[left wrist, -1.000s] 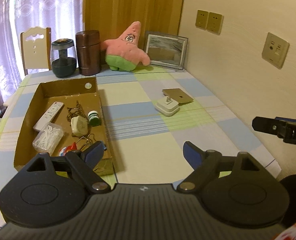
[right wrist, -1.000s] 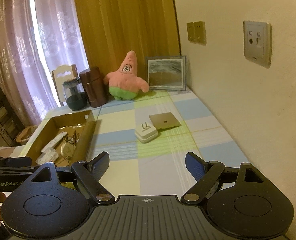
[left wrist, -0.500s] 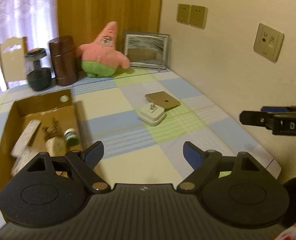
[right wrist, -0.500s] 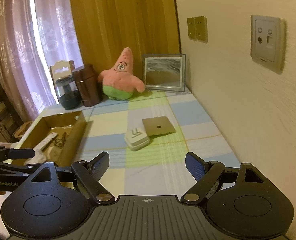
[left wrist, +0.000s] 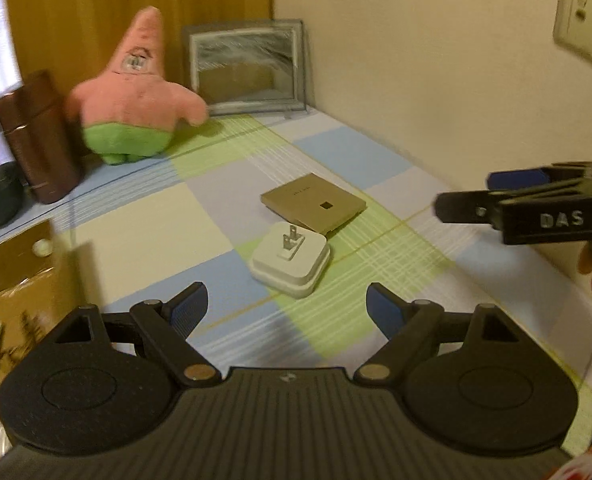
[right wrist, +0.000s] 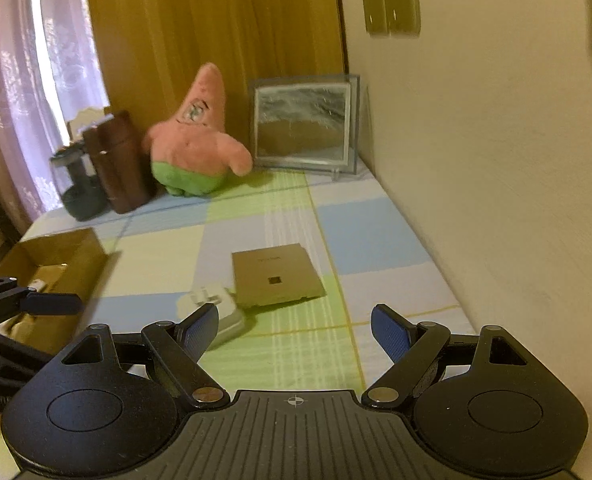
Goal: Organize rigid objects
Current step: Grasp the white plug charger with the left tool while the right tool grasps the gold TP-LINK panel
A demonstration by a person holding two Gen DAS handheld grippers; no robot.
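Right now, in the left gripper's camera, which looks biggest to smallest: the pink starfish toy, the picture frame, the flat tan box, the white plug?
1. Pink starfish toy
2. Picture frame, close to the toy
3. Flat tan box
4. White plug, nearly the box's size; it lies nearer the camera, so unsure.

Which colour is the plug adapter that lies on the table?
White, the plug adapter, with metal prongs pointing up. It shows best in the left wrist view.

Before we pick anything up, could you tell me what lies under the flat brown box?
One corner of the flat brown box rests on the white plug adapter, prongs up; the rest sits on the checked tablecloth. Anything beneath its middle is hidden.
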